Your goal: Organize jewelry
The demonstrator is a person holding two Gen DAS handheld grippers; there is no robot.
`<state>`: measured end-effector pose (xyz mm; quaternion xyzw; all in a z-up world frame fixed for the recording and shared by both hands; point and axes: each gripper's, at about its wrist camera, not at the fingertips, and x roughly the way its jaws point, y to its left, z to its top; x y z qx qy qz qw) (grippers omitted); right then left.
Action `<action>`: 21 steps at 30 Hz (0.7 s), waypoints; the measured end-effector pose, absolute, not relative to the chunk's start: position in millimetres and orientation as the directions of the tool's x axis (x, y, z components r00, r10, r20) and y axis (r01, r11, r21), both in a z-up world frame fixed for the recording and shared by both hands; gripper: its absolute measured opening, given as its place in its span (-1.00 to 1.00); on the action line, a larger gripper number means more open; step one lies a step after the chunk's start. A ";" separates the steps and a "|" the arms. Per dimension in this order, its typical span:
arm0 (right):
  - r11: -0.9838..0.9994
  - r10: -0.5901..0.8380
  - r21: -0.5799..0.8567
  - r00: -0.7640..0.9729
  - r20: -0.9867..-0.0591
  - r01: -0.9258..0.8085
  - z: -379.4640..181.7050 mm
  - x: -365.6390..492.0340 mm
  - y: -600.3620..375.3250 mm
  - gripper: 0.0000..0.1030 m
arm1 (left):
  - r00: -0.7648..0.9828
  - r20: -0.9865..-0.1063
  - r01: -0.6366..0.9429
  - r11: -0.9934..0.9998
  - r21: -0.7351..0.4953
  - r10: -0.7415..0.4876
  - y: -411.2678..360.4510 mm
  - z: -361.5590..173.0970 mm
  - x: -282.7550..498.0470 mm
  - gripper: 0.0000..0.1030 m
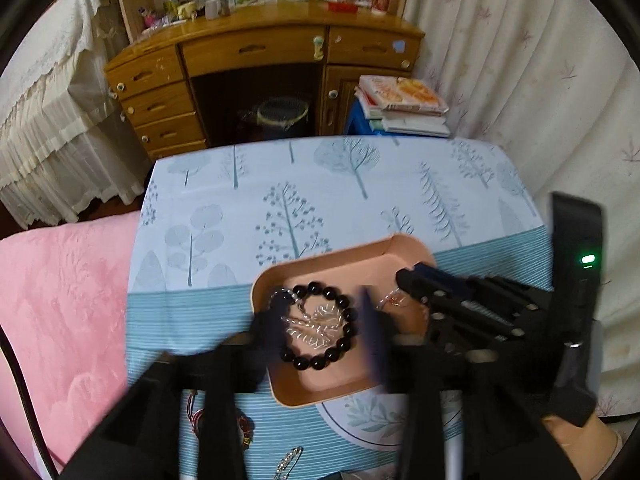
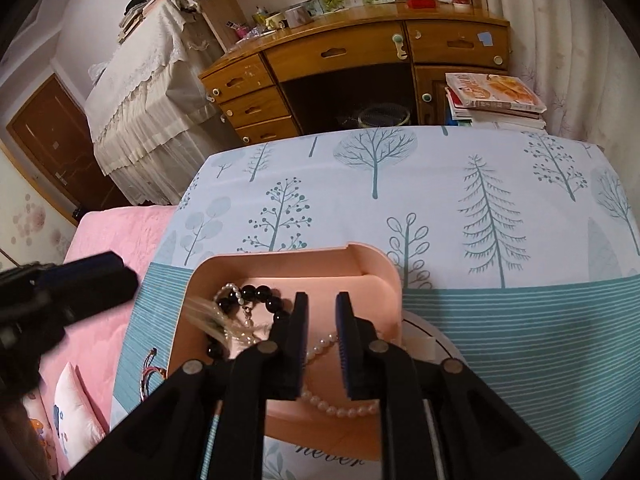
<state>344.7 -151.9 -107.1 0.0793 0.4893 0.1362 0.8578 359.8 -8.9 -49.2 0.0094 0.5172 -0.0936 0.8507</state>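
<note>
Presently: pink tray point(image 1: 400, 252) at lower centre of both views, jewelry gathered inside, both claws over it.

Item one, black bead bracelet point(image 1: 320, 328), lies as a ring on the tray floor with a thin silvery chain point(image 1: 312, 326) coiled within it; the left claw point(image 1: 316, 332) straddles it with jaws wide, blurred, pads not pressing it. Item two, pearl strand point(image 2: 340, 410), lies curved along the tray's near side; the right claw point(image 2: 322, 344) stands over it with a narrow gap, gripping nothing, the pearls passing beneath. Judged: pieces collected in one container to keep them together. A red corded piece point(image 1: 244, 428) and a small chain point(image 1: 290, 458) wait outside on the tablecloth point(image 1: 248, 184), pale blue with printed trees. Beyond: wooden desk point(image 1: 256, 52) upper centre, pink bedcover point(image 1: 64, 304) left, curtain point(image 1: 520, 60) right, stacked books point(image 1: 404, 108).
</note>
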 end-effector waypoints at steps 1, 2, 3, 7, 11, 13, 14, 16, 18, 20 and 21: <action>0.953 0.303 0.262 0.492 -0.816 -0.153 -105.4 342.6 -152.7 -0.49 | 0.455 -0.879 0.162 0.984 -0.077 -0.144 -7.9 -49.9 358.4 0.36; 0.953 0.302 0.260 0.496 -0.814 -0.154 -104.3 340.6 -153.2 -0.49 | 0.471 -0.871 0.155 0.985 -0.072 -0.138 -5.7 -49.4 355.4 0.40; 0.954 0.299 0.257 0.498 -0.814 -0.153 -103.0 339.0 -153.4 -0.49 | 0.477 -0.868 0.158 0.985 -0.072 -0.140 -4.4 -49.0 353.6 0.40; 0.956 0.294 0.243 0.512 -0.807 -0.166 -92.6 322.6 -153.9 -0.49 | 0.480 -0.864 0.161 0.983 -0.084 -0.152 4.7 -43.4 341.3 0.42; 0.956 0.290 0.222 0.529 -0.797 -0.191 -78.4 299.4 -152.1 -0.49 | 0.527 -0.830 0.191 0.977 -0.093 -0.182 15.6 -31.0 318.4 0.42; 0.952 0.304 0.231 0.535 -0.788 -0.201 -70.1 283.5 -152.3 -0.49 | 0.557 -0.809 0.207 0.975 -0.082 -0.187 21.5 -22.5 301.3 0.42; 0.951 0.306 0.231 0.538 -0.785 -0.204 -66.8 277.0 -152.7 -0.49 | 0.564 -0.806 0.213 0.975 -0.069 -0.180 23.7 -18.6 292.2 0.42; 0.952 0.304 0.224 0.548 -0.779 -0.209 -58.6 260.5 -152.8 -0.49 | 0.553 -0.816 0.222 0.974 -0.050 -0.168 26.1 -14.3 278.7 0.42; 0.950 0.308 0.222 0.553 -0.774 -0.219 -52.8 246.6 -152.3 -0.49 | 0.542 -0.826 0.214 0.976 -0.045 -0.157 31.4 -10.7 263.5 0.42; 0.949 0.310 0.216 0.557 -0.771 -0.229 -46.2 227.7 -152.0 -0.49 | 0.552 -0.821 0.198 0.979 -0.041 -0.146 37.0 -6.4 249.4 0.42; 0.948 0.313 0.215 0.557 -0.769 -0.235 -43.2 218.4 -151.8 -0.49 | 0.555 -0.819 0.199 0.979 -0.039 -0.145 38.6 -4.6 243.0 0.42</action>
